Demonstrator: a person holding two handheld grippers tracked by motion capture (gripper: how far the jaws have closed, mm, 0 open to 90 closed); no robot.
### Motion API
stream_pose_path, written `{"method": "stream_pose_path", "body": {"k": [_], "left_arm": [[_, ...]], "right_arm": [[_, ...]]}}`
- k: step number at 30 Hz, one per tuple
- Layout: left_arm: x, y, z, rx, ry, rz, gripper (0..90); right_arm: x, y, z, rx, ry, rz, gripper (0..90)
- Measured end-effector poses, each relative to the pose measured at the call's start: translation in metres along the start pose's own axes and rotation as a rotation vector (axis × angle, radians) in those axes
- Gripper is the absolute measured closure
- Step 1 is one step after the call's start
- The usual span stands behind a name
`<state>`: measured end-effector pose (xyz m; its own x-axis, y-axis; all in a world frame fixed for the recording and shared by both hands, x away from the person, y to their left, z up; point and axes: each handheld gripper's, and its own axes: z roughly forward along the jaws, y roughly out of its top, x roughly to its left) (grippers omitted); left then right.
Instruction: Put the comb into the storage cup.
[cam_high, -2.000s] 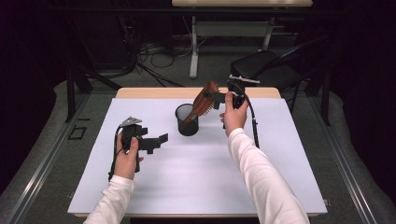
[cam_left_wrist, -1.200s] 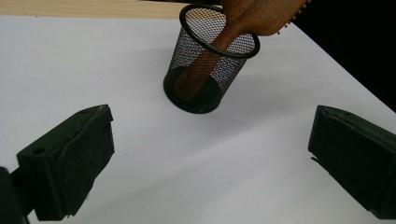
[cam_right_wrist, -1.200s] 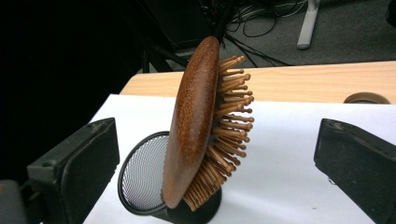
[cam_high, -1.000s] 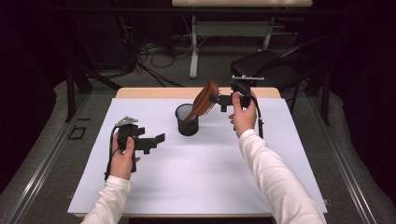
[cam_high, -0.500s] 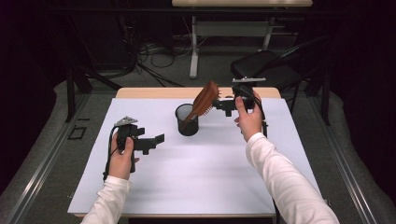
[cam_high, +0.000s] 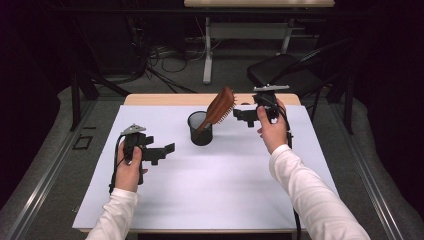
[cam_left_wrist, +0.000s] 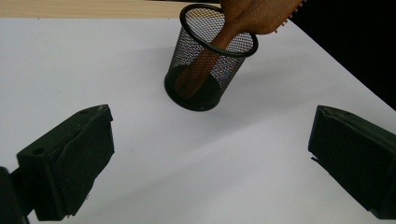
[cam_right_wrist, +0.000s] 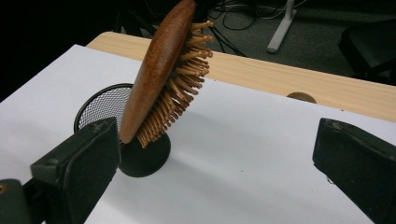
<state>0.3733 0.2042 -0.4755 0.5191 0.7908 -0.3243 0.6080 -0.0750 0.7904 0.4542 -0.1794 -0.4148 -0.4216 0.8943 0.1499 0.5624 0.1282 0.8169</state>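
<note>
While the wooden hairbrush (cam_high: 218, 108) stands handle-down, leaning toward 1 o'clock, in the black mesh cup (cam_high: 200, 129) on the white table (cam_high: 210, 185), right gripper (cam_high: 244, 116) at 3 o'clock and left gripper (cam_high: 167, 148) at 8 o'clock are spread, holding nothing.

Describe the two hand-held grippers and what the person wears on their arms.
Both the left hand-held gripper and the right hand-held gripper are black, with two blocky jaws, a grey three-cornered plate on top and a trailing black cable. The person's sleeves are long and white.
</note>
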Motion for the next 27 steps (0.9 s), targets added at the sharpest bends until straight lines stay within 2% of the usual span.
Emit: {"method": "stream_pose_path", "body": {"k": [4, 9, 21, 27], "left_arm": [[0.000, 0.000, -0.001, -0.003, 0.001, -0.002, 0.3], [-0.002, 0.001, 0.000, -0.003, 0.002, 0.003, 0.3], [-0.006, 0.003, -0.001, 0.004, 0.006, 0.023, 0.3], [-0.005, 0.003, -0.004, 0.021, 0.012, 0.035, 0.3]], "right_arm": [[-0.004, -0.003, -0.004, -0.001, -0.013, -0.012, 0.7], [-0.009, -0.008, -0.010, 0.003, -0.014, -0.002, 0.7], [-0.013, -0.023, -0.026, -0.002, 0.017, -0.010, 0.7], [-0.014, -0.036, -0.032, 0.003, 0.018, -0.020, 0.7]]}}
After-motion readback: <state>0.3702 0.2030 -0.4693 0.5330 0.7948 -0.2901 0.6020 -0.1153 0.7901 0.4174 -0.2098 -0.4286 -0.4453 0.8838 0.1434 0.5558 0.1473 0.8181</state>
